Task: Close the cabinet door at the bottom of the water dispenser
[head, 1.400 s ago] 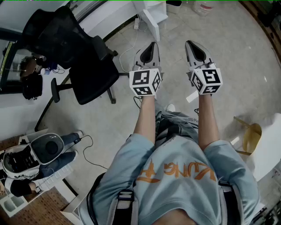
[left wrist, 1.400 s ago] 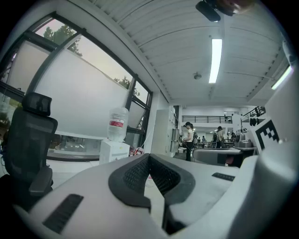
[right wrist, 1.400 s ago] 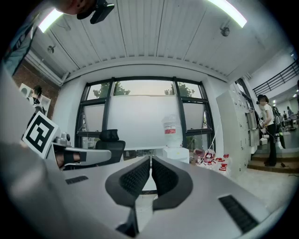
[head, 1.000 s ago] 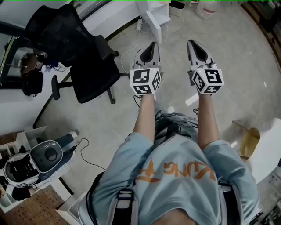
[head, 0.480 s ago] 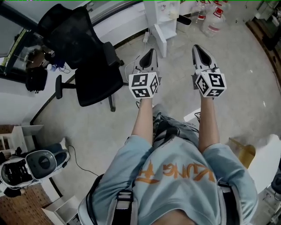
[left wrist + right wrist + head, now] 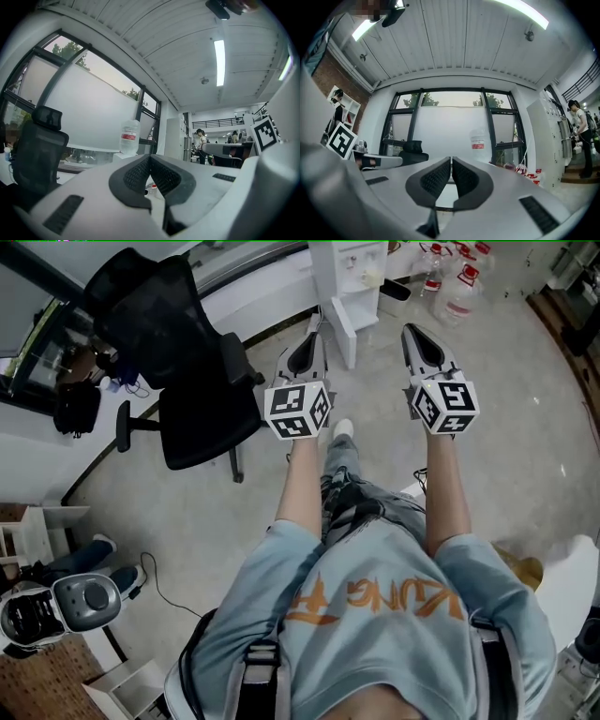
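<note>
- Cabinet door [image 6: 343, 330] at the foot of the water dispenser [image 6: 361, 261] stands open: a white panel swung out from the white body toward the person, edge-on above the pale floor [image 6: 525, 352].
- From the head view, the door lies ahead of both hands and between the two tools, much nearer the left one (neither touches it).
- Left gripper [image 6: 316, 326] is held out level in front of the body. Its own view shows the dark ribbed pads meeting at the tips with nothing between them.
- Right gripper [image 6: 412, 334] is held level alongside, well apart from the door. Its pads are closed down to a thin slit and hold nothing.
- A big clear jug [image 6: 478, 139] with a red label rises just above those closed jaws in the right gripper view.
- More jugs [image 6: 455, 292] with red caps stand on the floor to the right of the dispenser.
- A black office chair [image 6: 187, 381] stands to the left of the left gripper.
- The person wears a pale blue shirt [image 6: 375, 615] with orange print, and one white shoe [image 6: 343, 429] shows between the forearms.
</note>
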